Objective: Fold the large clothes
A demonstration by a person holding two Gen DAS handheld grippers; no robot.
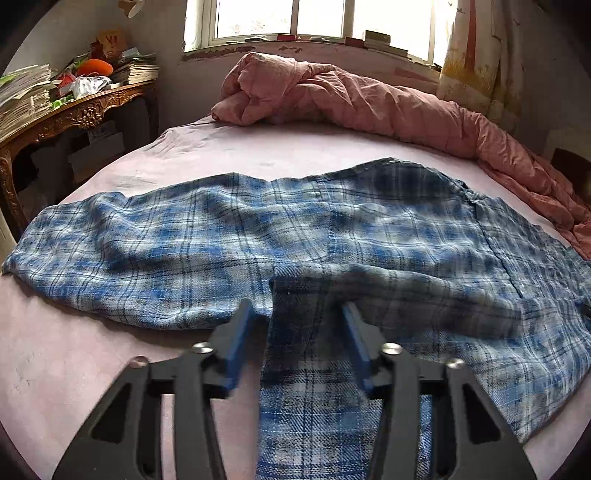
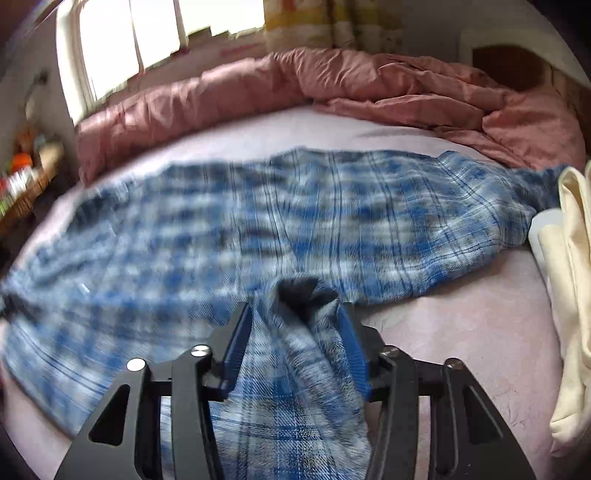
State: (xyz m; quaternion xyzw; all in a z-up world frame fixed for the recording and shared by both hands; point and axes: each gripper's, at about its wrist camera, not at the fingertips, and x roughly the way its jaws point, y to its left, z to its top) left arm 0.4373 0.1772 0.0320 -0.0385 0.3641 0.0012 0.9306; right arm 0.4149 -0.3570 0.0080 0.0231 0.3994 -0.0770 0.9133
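Note:
A large blue and white plaid shirt (image 1: 258, 236) lies spread across the pink bed sheet (image 1: 74, 362). In the left wrist view my left gripper (image 1: 297, 314) is open, with a strip of the shirt lying between its blue fingers (image 1: 240, 332). In the right wrist view the same shirt (image 2: 295, 206) is blurred by motion. My right gripper (image 2: 295, 314) has a bunched fold of the shirt between its blue fingers (image 2: 351, 339), which stand apart around the cloth.
A rumpled pink duvet (image 1: 369, 96) lies along the far side of the bed under the window (image 1: 288, 18). A carved wooden table (image 1: 85, 110) piled with books and clutter stands at the left. Cream cloth (image 2: 572, 277) lies at the bed's right edge.

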